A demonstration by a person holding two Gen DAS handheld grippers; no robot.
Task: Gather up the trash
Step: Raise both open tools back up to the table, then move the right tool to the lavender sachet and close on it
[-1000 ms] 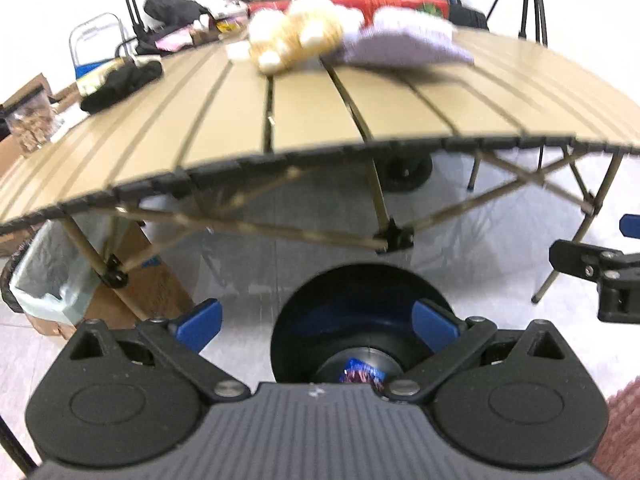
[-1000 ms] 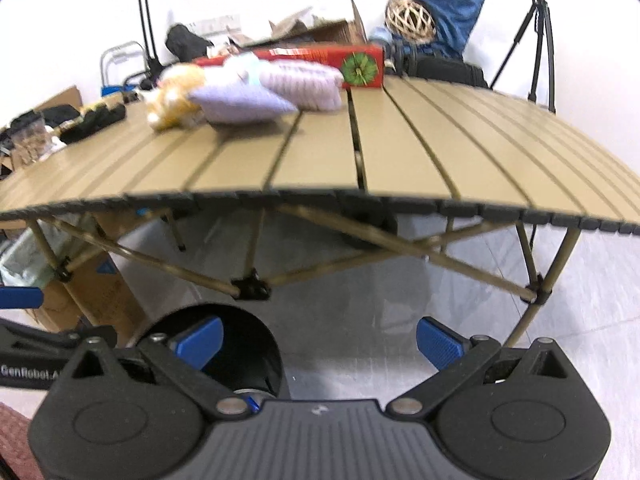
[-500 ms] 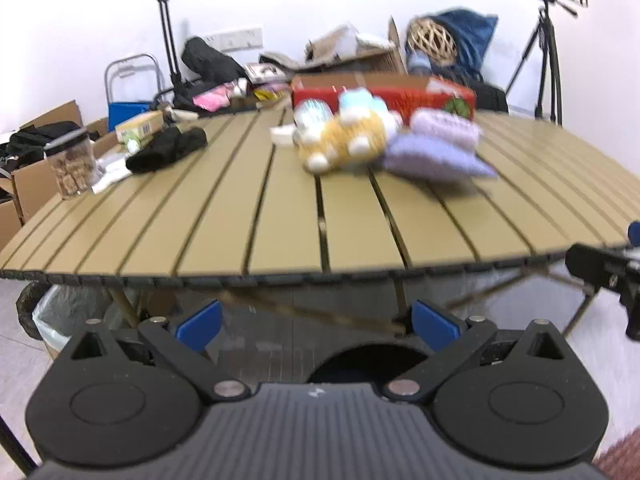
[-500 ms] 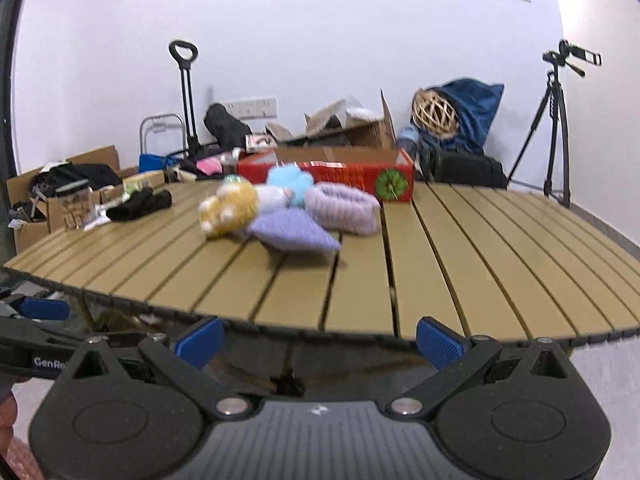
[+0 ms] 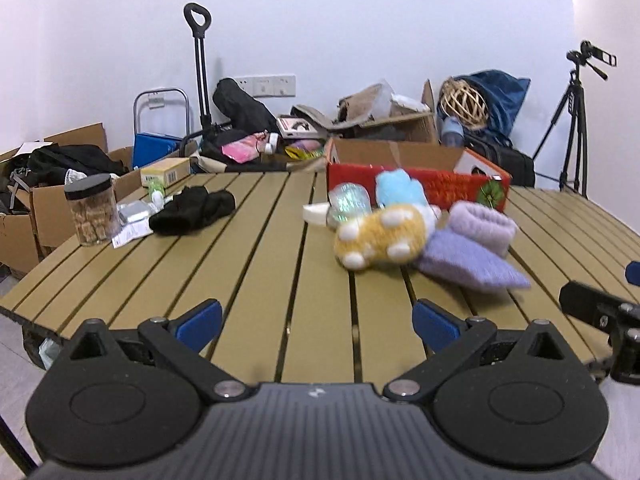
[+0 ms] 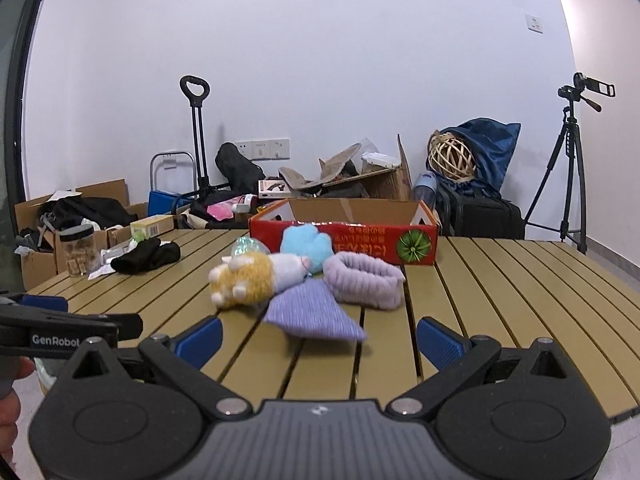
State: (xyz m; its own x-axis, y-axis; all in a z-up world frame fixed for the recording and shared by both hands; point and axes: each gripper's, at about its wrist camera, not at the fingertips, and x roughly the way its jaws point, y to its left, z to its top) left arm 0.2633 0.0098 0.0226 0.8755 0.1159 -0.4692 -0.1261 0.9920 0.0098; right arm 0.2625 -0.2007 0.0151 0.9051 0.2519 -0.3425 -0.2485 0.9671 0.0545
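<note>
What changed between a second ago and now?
Both grippers rose from over the black bin on the floor, below the table's edge, to above the table. The left gripper and right gripper kept their jaws open and empty. The toys, red box and jar stayed put.

Tan slatted bench [image 5: 256, 264]. Yellow plush toy [image 5: 380, 236] with white spots; lilac pouch [image 5: 472, 266] beside it. Red box [image 6: 344, 236], green rosette print. Black cloth [image 5: 192, 210].

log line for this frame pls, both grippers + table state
left gripper: open, empty | right gripper: open, empty | both above near edge of table | ahead: yellow plush, purple cloth
</note>
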